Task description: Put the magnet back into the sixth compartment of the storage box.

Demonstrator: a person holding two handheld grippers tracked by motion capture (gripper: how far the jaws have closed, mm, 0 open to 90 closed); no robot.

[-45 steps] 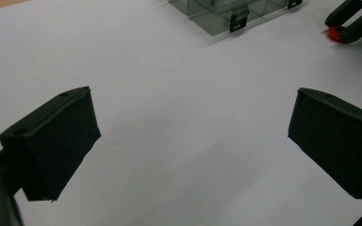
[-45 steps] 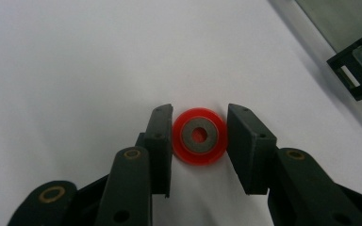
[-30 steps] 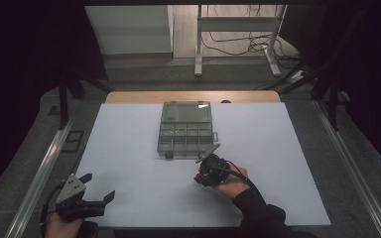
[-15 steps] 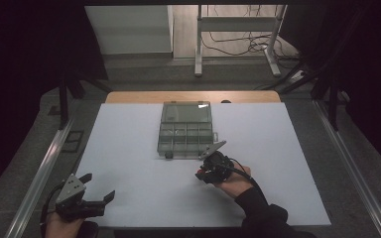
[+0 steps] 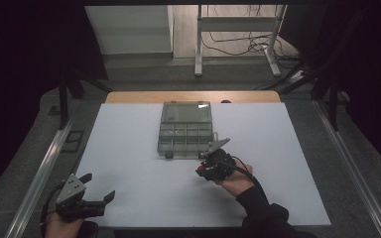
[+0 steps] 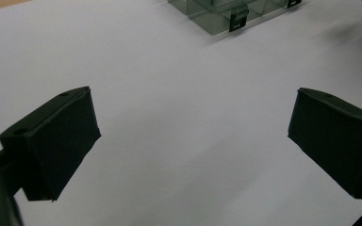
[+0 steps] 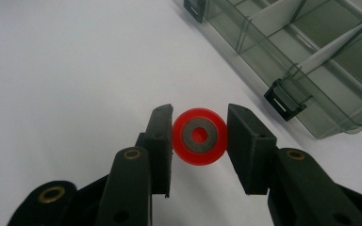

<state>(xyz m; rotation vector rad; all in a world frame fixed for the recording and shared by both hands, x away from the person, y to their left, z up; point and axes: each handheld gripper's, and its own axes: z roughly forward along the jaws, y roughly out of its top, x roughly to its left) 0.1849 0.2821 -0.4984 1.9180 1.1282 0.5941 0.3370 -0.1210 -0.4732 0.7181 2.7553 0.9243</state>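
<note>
A small red wheel with a grey hub (image 7: 199, 136) sits clamped between the two black jaws of my right gripper (image 7: 200, 137), just above the white table. In the high view this right gripper (image 5: 204, 170) hovers near the front right corner of a clear compartment box (image 5: 185, 131). That clear compartment box (image 7: 311, 56) with white dividers and black latches lies to the upper right in the right gripper view. My left gripper (image 5: 99, 187) rests at the table's front left, jaws wide apart with bare table between them (image 6: 193, 136).
The white table top (image 5: 129, 148) has a metal rail (image 5: 39, 168) along its left side and another at the right. A wooden strip (image 5: 144, 96) lies behind the box. A stand with cables (image 5: 238, 44) is on the floor beyond.
My right gripper with the red wheel has shifted slightly. The left gripper has stayed where it was.
</note>
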